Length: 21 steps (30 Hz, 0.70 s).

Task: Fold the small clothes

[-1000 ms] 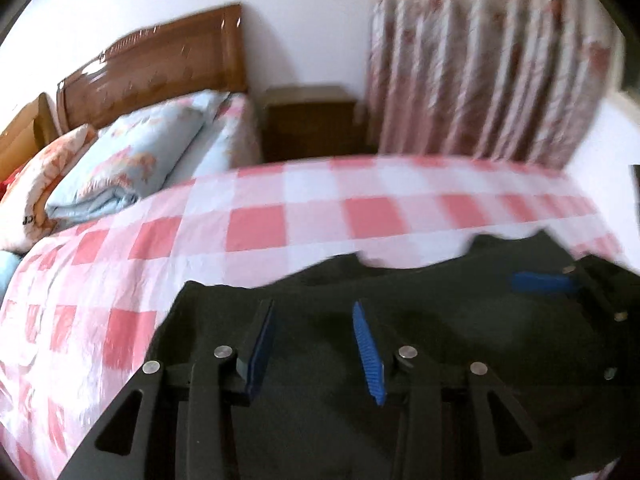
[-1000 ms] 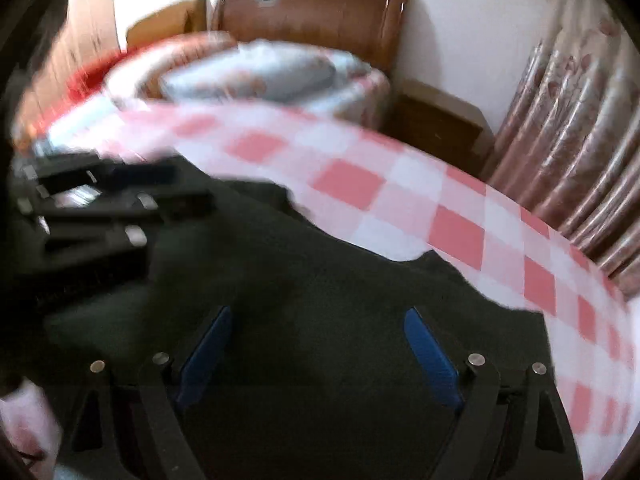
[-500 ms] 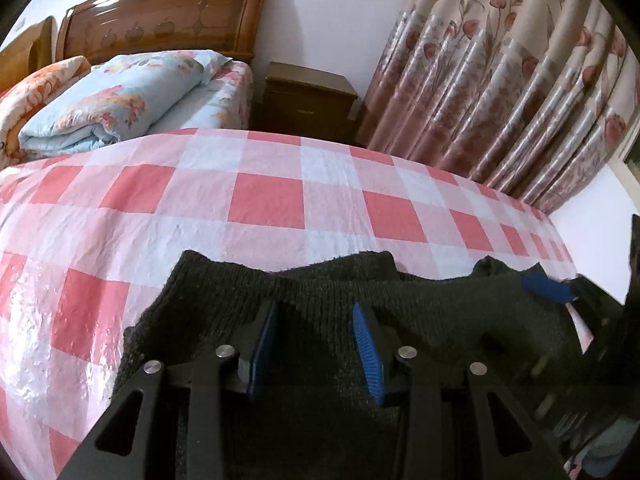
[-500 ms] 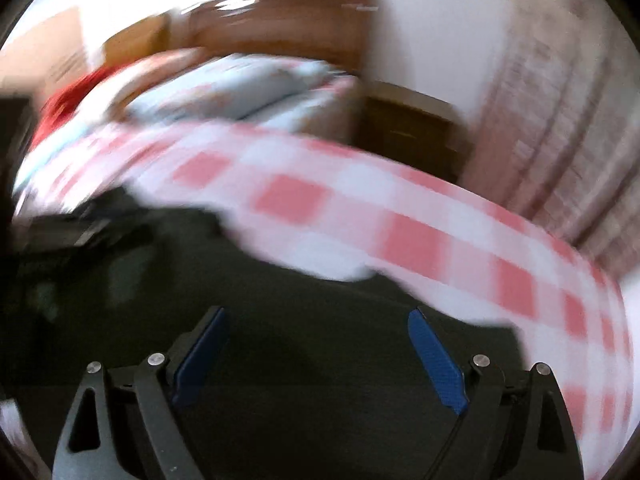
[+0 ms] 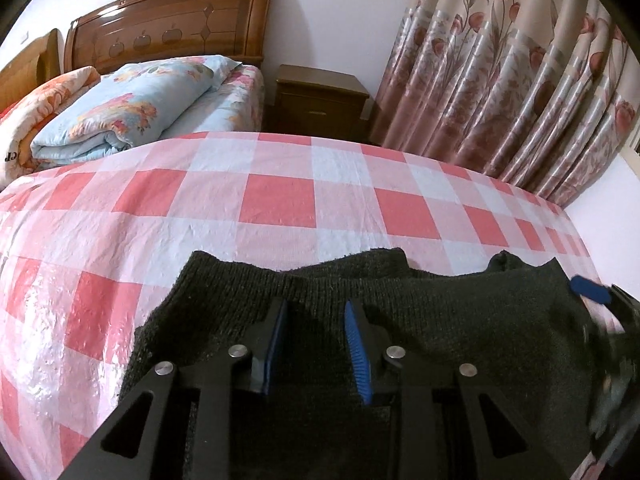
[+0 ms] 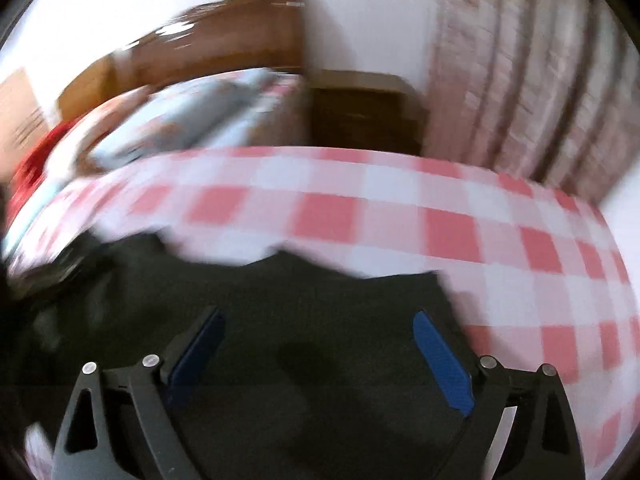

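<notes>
A dark knitted garment (image 5: 460, 320) lies flat on the red-and-white checked cloth (image 5: 280, 200). My left gripper (image 5: 316, 308) hovers over its left part, jaws partly open with nothing between the blue pads. My right gripper (image 6: 320, 320) is wide open over the garment (image 6: 320, 360) in the blurred right wrist view, holding nothing. The right gripper's blue fingertip (image 5: 590, 290) shows at the right edge of the left wrist view.
A wooden bed with a folded blue floral quilt (image 5: 132, 108) stands behind the table at the left. A wooden nightstand (image 5: 320, 100) and floral curtains (image 5: 520, 80) are behind. The checked cloth drops off at the left and far edges.
The garment has settled flat. The right gripper has swung to the right across the garment, its view still blurred. The left gripper has held its place and opening.
</notes>
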{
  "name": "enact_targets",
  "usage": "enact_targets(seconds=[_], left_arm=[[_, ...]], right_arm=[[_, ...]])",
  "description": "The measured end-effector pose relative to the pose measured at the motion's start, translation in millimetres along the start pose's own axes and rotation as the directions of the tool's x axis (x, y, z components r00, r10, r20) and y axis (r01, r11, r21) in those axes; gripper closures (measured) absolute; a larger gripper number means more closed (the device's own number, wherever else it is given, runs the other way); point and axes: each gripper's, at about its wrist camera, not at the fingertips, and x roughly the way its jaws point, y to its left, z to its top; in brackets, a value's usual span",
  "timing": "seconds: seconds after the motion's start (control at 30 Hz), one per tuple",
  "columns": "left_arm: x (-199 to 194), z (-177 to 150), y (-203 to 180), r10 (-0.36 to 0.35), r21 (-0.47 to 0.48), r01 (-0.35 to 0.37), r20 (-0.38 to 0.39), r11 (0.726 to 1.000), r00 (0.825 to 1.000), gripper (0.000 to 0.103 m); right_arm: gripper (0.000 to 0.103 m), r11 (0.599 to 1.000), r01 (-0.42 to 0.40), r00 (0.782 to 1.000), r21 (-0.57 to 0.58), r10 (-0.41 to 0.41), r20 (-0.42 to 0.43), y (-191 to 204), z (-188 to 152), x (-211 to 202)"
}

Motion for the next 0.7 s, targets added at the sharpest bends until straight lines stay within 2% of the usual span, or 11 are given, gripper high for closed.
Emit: enact_targets(seconds=[0.07,0.13,0.27,0.4,0.5,0.53,0.57,0.6,0.63,0.7], left_arm=[[-0.2,-0.7,-0.7,0.003,0.003,-0.003,0.0,1.0,1.0,0.072],[-0.5,-1.3,-2.2,0.008,0.007,-0.008,-0.001,1.0,1.0,0.072],[-1.2,-3.0,-12.4,0.049,0.049,-0.049,-0.004,0.998,0.999,0.071],[-1.6,-3.0,-15.2,0.06,0.057,-0.06,-0.011,0.997,0.998,0.07],[-14.7,-1.9,-25.0,0.088,-0.007,-0.088,-0.012,0.996,0.996,0.073],[-23.9,-4.3,-38.2,0.048,0.009,-0.048,0.021,0.999,0.999,0.073],[-31.2,-8.8,-57.7,-0.014,0.056,0.011,0.045,0.998,0.999,0.072],[-33.7,-13.5,-79.1,-0.039,0.118,0.034,0.044,0.992,0.998,0.071],[-32.8,-18.1,-95.7,-0.034,0.176,0.026,0.038,0.984,0.999,0.07],[-21.1,-29.8,-122.3,0.05,0.294,-0.055,0.025,0.954,0.998,0.07]], right_arm=[[0.0,0.987,-0.062,0.998,-0.149,0.063,-0.003,28.2,-12.9,-1.8],[0.0,0.971,-0.056,0.998,-0.232,0.054,-0.013,39.9,-26.3,6.6],[0.0,0.997,-0.07,0.997,-0.017,0.069,-0.024,-0.8,-24.2,11.5],[0.0,1.0,-0.02,1.0,0.02,0.019,0.013,-0.2,-25.5,8.0],[0.0,1.0,0.0,1.0,0.002,0.0,0.02,3.8,-26.7,6.8],[0.0,1.0,-0.002,1.0,-0.002,0.002,0.014,4.8,-22.9,10.9],[0.0,1.0,-0.006,1.0,-0.004,0.006,0.007,5.9,-20.2,16.5],[0.0,1.0,-0.013,1.0,-0.003,0.013,0.0,5.3,-19.0,18.1],[0.0,1.0,-0.018,1.0,-0.002,0.018,-0.003,4.6,-19.0,19.1],[0.0,1.0,-0.026,1.0,0.002,0.026,-0.002,1.9,-19.9,17.4]])
